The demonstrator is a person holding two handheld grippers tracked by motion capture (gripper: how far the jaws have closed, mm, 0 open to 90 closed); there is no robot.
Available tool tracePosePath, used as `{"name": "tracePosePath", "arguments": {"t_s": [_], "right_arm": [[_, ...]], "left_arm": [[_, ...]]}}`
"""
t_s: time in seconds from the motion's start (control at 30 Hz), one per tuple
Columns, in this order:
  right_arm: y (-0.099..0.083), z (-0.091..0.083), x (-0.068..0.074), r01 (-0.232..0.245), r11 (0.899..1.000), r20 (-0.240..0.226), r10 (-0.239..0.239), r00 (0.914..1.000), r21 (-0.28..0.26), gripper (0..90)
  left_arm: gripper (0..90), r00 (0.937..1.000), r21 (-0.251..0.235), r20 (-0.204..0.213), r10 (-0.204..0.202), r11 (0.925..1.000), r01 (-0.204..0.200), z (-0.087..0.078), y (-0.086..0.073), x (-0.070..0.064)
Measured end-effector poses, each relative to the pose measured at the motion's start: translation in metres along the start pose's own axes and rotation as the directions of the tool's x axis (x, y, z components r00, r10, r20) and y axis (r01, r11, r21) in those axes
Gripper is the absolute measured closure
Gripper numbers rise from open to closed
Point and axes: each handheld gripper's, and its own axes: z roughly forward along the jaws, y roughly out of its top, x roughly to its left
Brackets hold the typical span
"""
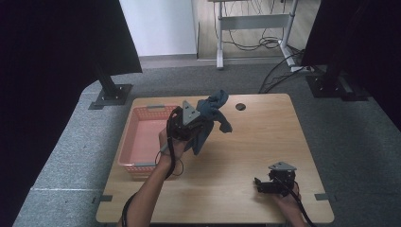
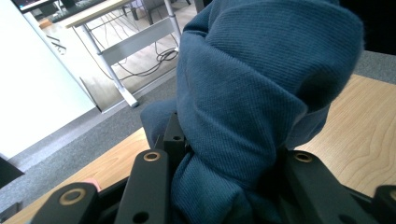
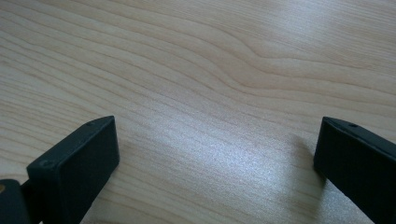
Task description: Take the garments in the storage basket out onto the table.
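Note:
A dark blue cloth (image 1: 213, 113) hangs bunched in the air over the middle of the wooden table (image 1: 265, 142), just right of a pink basket (image 1: 142, 137). My left gripper (image 1: 194, 124) is shut on the cloth, which fills the space between its jaws and rises in folds (image 2: 252, 93) above them. Near the table's front right edge my right gripper (image 1: 261, 185) rests low, jaws wide apart. Between them lies bare wood grain (image 3: 215, 140) and nothing else.
A small dark round hole (image 1: 240, 107) marks the table's far side. Beyond the table are grey carpet, black stand bases (image 1: 111, 94) at both sides, and a white desk frame (image 1: 250, 21) with cables on the floor.

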Motion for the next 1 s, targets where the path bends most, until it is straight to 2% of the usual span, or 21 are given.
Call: {"name": "tracePosePath", "arguments": {"t_s": [0.53,1.0], "right_arm": [[0.0,0.0,0.0,0.0,1.0,0.0,0.0,1.0,0.0,0.0],[0.0,0.0,0.0,0.002,1.0,-0.001,-0.002,1.0,0.0,0.0]], "left_arm": [[65.1,0.9997,0.01,0.024,0.001,0.9999,-0.001,0.011,-0.003,-0.012],[65.1,0.9992,0.05,0.039,-0.006,0.9987,0.004,0.026,-0.016,-0.023]]}}
